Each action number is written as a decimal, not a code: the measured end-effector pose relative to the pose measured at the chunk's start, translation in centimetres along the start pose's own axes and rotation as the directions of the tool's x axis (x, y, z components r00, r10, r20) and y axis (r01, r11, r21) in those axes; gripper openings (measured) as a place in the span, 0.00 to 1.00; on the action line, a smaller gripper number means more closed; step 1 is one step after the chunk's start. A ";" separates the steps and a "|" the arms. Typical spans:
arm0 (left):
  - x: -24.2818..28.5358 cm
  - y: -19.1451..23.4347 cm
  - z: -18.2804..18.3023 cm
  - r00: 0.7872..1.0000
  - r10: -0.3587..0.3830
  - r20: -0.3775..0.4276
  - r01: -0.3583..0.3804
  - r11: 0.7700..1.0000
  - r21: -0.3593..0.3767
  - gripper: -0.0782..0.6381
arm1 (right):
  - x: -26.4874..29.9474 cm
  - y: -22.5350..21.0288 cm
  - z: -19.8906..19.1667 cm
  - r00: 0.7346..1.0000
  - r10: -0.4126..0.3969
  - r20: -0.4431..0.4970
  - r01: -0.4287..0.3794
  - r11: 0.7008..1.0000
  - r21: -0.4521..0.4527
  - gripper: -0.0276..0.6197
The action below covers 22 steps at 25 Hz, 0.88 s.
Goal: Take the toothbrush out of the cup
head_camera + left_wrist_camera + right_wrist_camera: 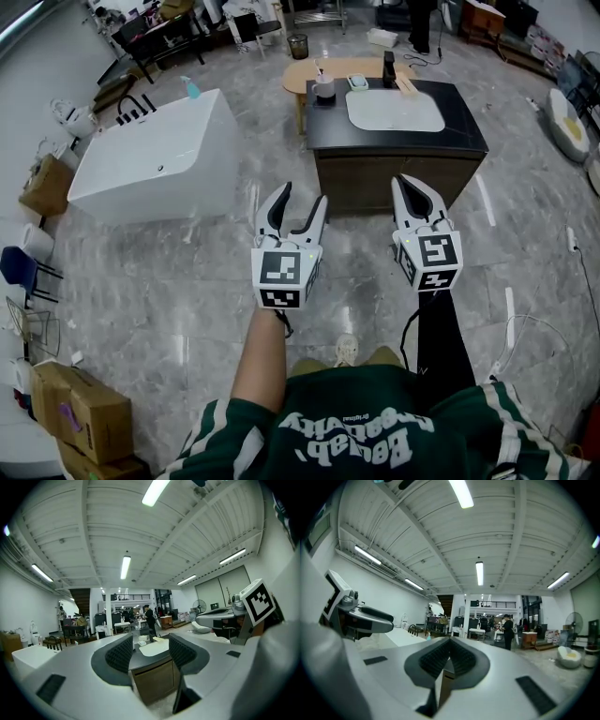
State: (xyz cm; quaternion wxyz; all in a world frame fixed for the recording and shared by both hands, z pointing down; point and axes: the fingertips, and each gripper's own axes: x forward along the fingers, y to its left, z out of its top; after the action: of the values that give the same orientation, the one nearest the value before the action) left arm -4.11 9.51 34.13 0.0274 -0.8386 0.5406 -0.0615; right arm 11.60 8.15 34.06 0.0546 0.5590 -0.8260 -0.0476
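A grey cup (323, 90) with a toothbrush (320, 70) standing in it sits at the far left corner of a black vanity top (464, 122), beside a white sink (394, 111). Both grippers hover above the floor, well short of the cabinet. My left gripper (302, 199) is open with nothing between its jaws; in the left gripper view the left gripper (150, 651) frames the cabinet front (152, 679). My right gripper (406, 183) is shut and empty, and in its own view the right gripper (449, 656) has its pads pressed together.
A white bathtub (150, 155) stands to the left of the vanity. A wooden oval table (342, 68) lies behind it. A black dispenser (388, 66) and a soap dish (357, 82) rest on the counter. Cardboard boxes (80, 408) sit at the near left. A cable (525, 328) trails on the right.
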 end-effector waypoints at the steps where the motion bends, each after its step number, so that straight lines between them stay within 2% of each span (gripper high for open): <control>1: 0.5 0.1 -0.1 1.000 0.001 -0.002 -0.001 1.000 -0.001 0.43 | 0.4 -0.3 -0.1 1.000 -0.002 0.000 0.002 1.000 0.001 0.05; 7: 2.7 1.1 0.0 1.000 -0.005 0.000 0.005 0.999 -0.033 0.43 | 2.4 -2.4 -0.1 1.000 -0.023 0.001 0.023 1.000 0.000 0.05; 13: 5.9 2.8 -0.3 1.000 -0.023 -0.010 0.023 1.000 -0.014 0.43 | 5.4 -3.5 -0.5 0.999 -0.041 0.006 0.041 0.999 0.013 0.05; 22: 14.4 6.3 -0.2 0.996 -0.086 0.009 0.086 0.996 -0.001 0.43 | 13.2 -5.5 -1.1 0.998 -0.069 -0.012 0.069 0.998 -0.011 0.05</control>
State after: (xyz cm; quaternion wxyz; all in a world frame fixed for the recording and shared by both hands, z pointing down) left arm -3.95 -6.20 34.70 0.0264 -0.8612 0.5042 -0.0585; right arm 11.88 -6.19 34.89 0.0609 0.5872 -0.8056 -0.0502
